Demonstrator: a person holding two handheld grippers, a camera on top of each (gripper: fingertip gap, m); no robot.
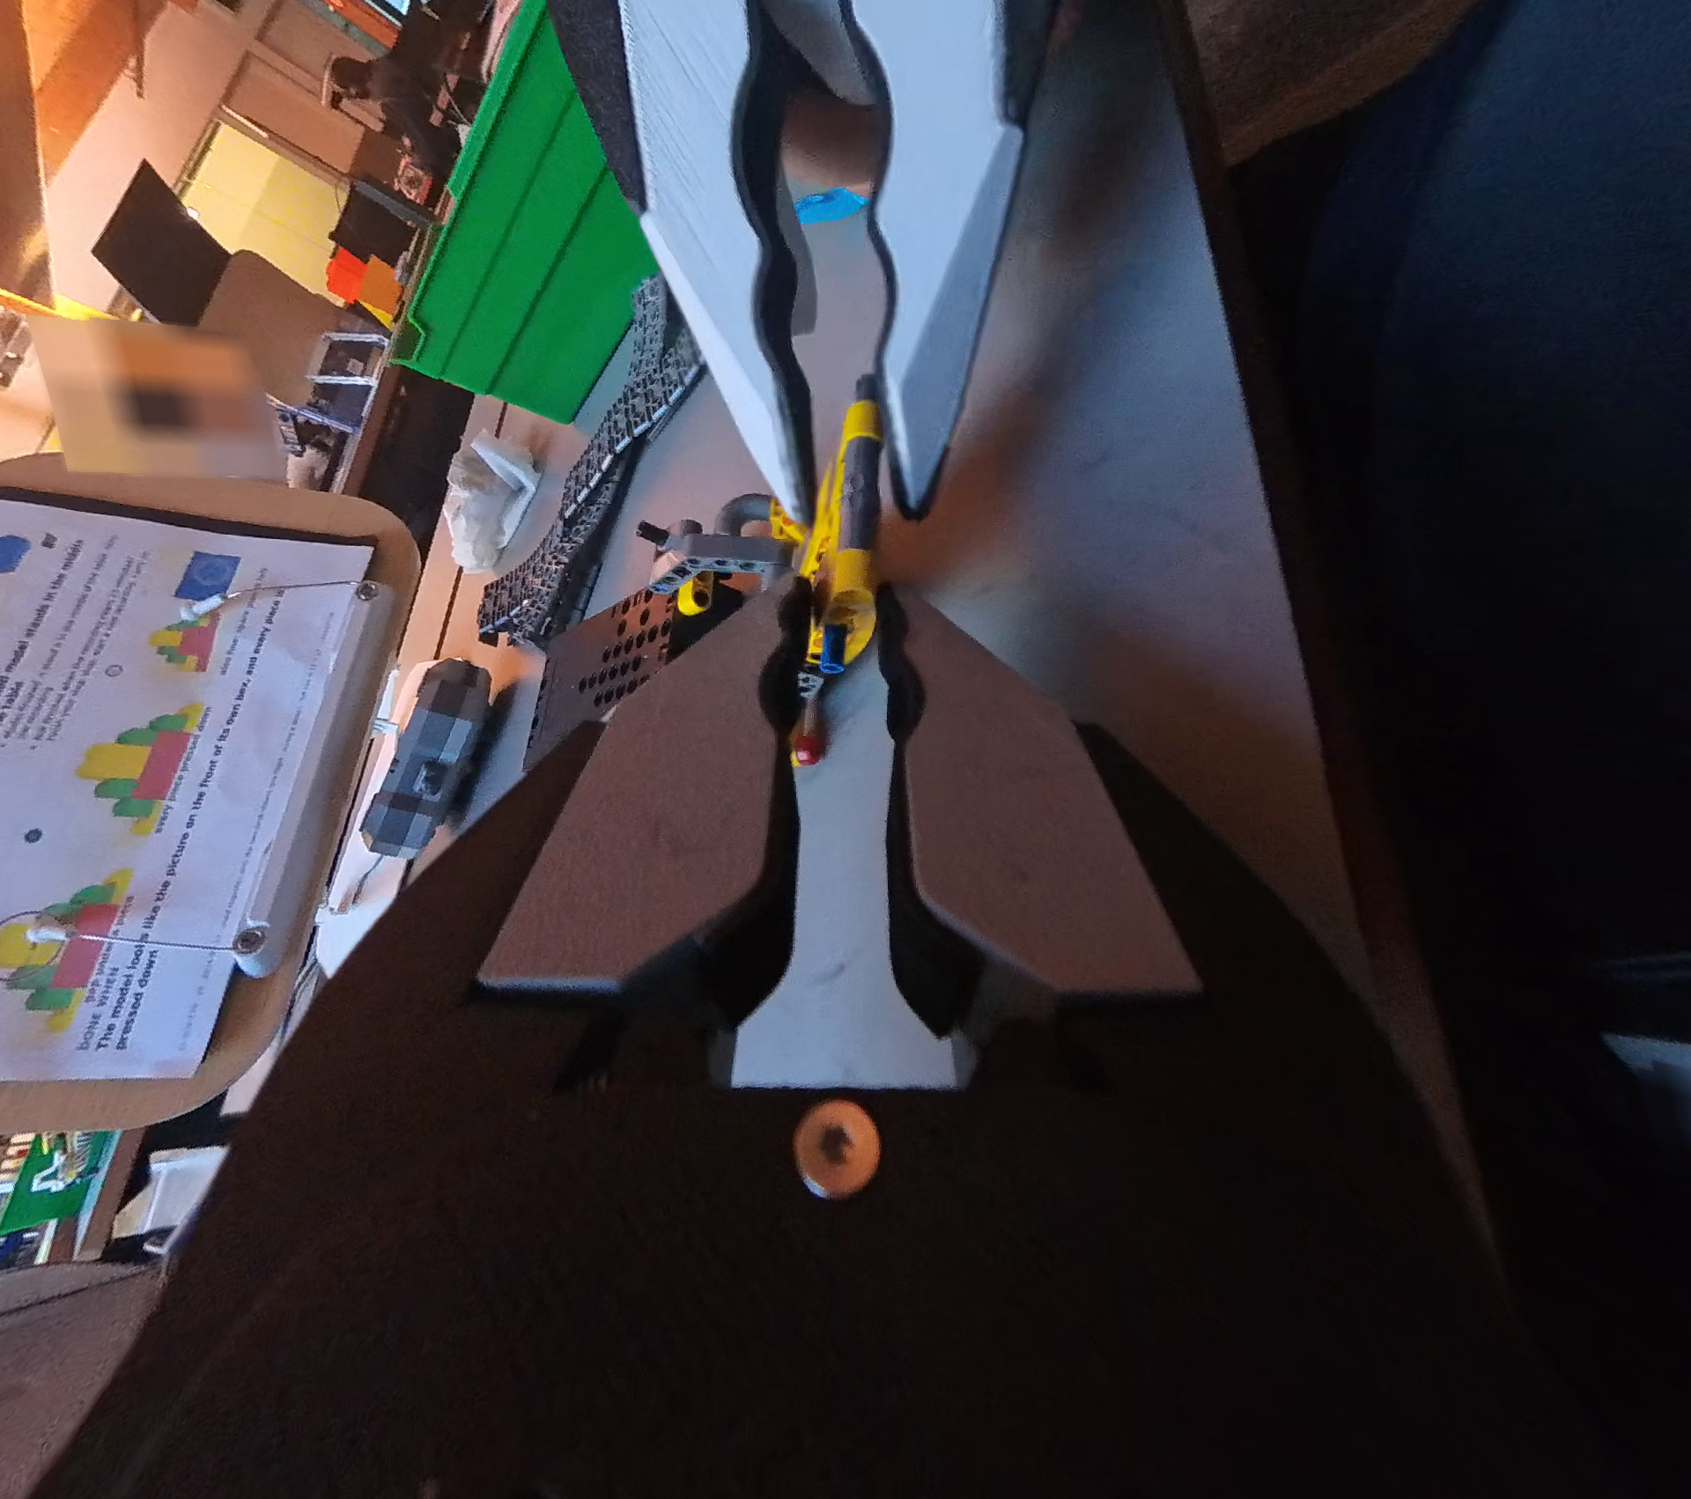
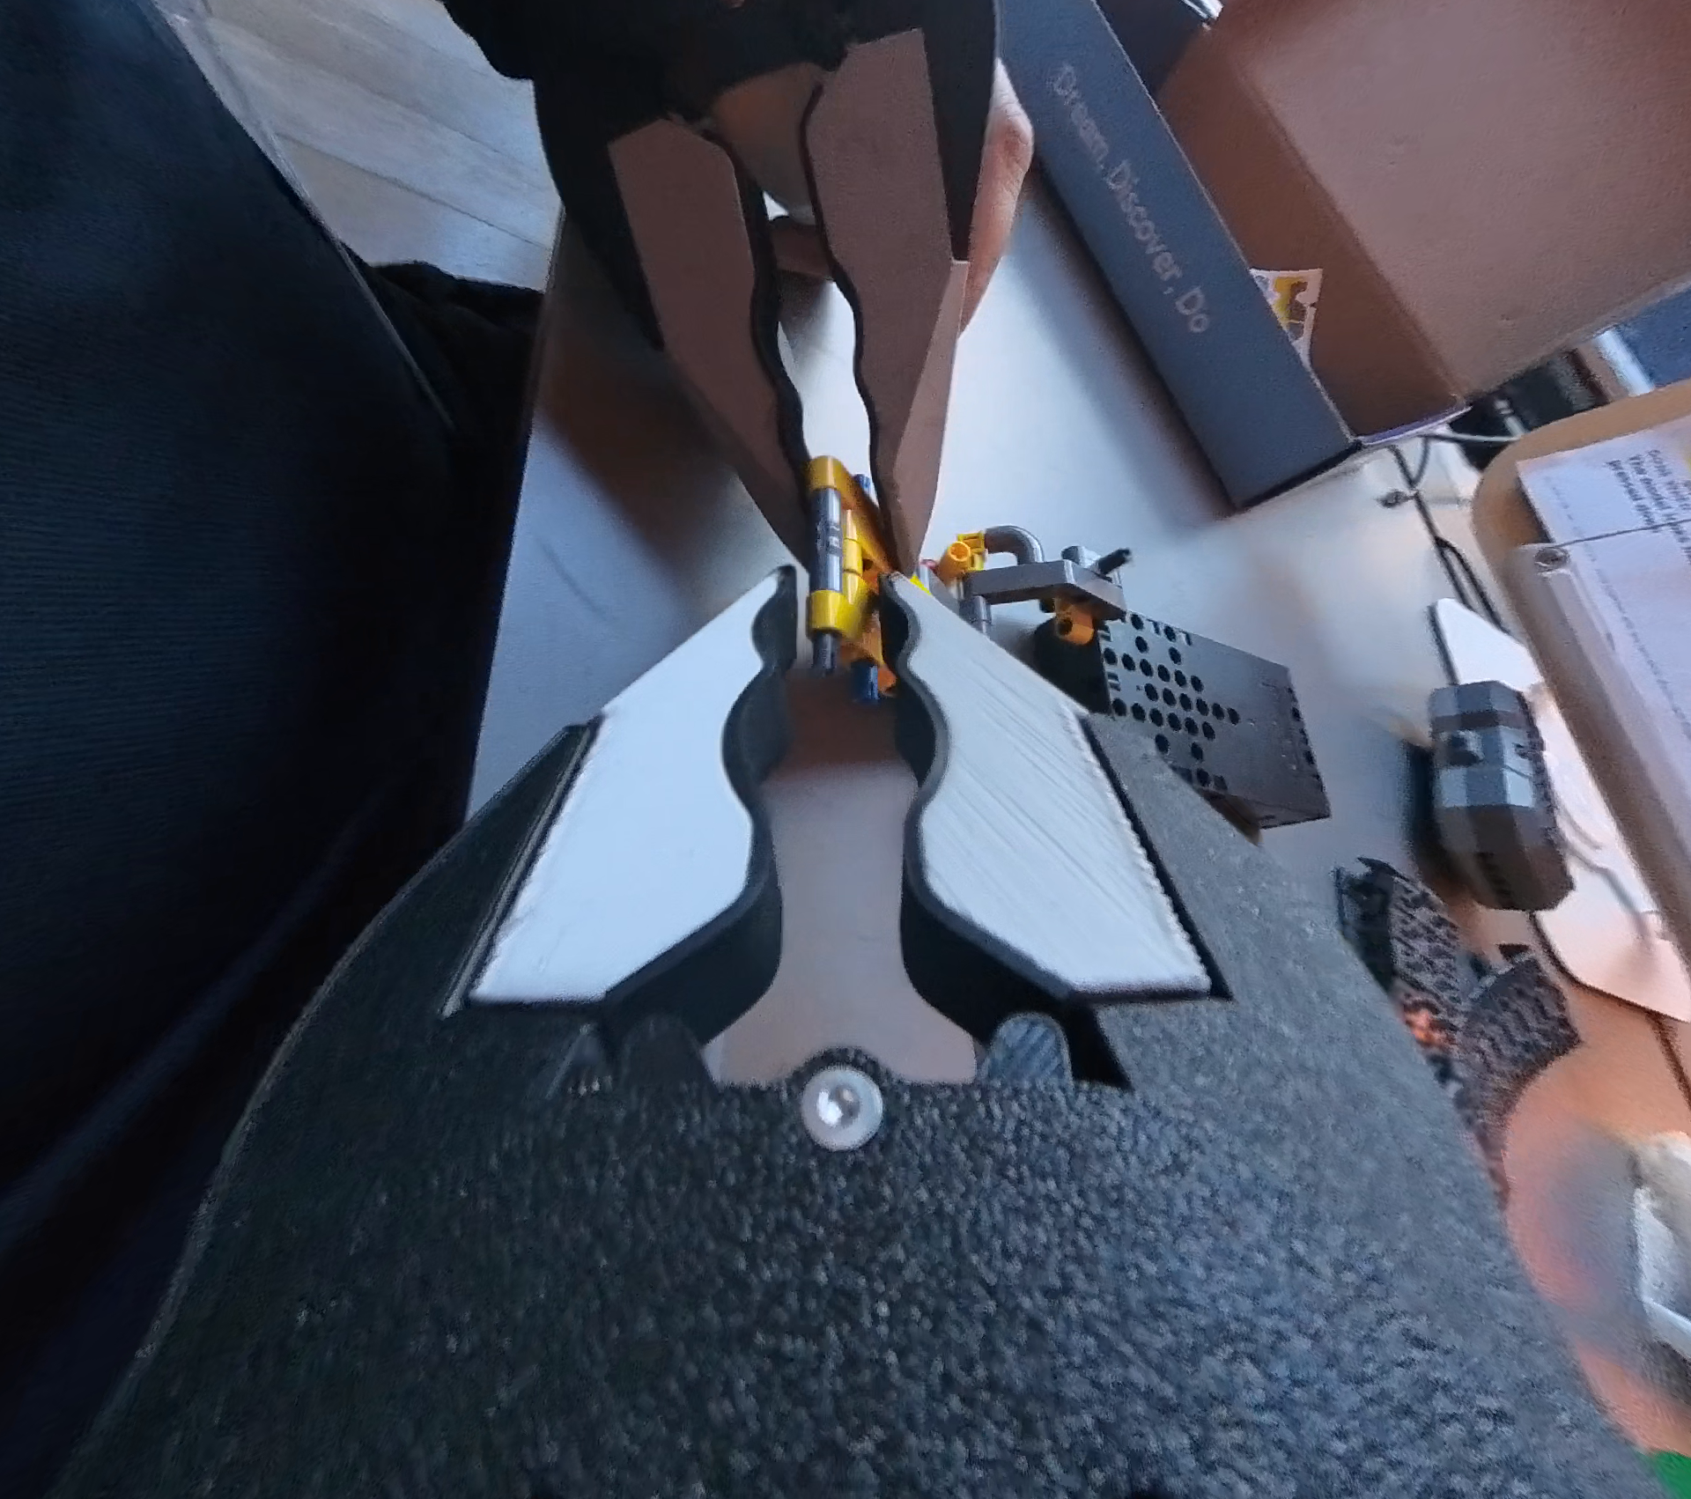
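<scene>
A small yellow brick assembly with a dark grey cylinder along it sits just above the white table. My left gripper, with brown fingers, is closed on its near end, where a blue pin and a red tip stick out. My right gripper, with pale grey fingers, comes in from the opposite side and closes on the other end. In the right wrist view the right gripper and the left gripper meet tip to tip around the yellow assembly.
A grey beam piece with a curved pipe and a black perforated box lie just beside the grippers. Farther off are a grey brick block, black track links, a green bin, a clipboard with a printed sheet and a dark grey box. My two grippers' fingertips are within a few centimetres of each other. The grey brick block is about 30 centimetres from both grippers' fingertips. It is also in sight in the left wrist view.
</scene>
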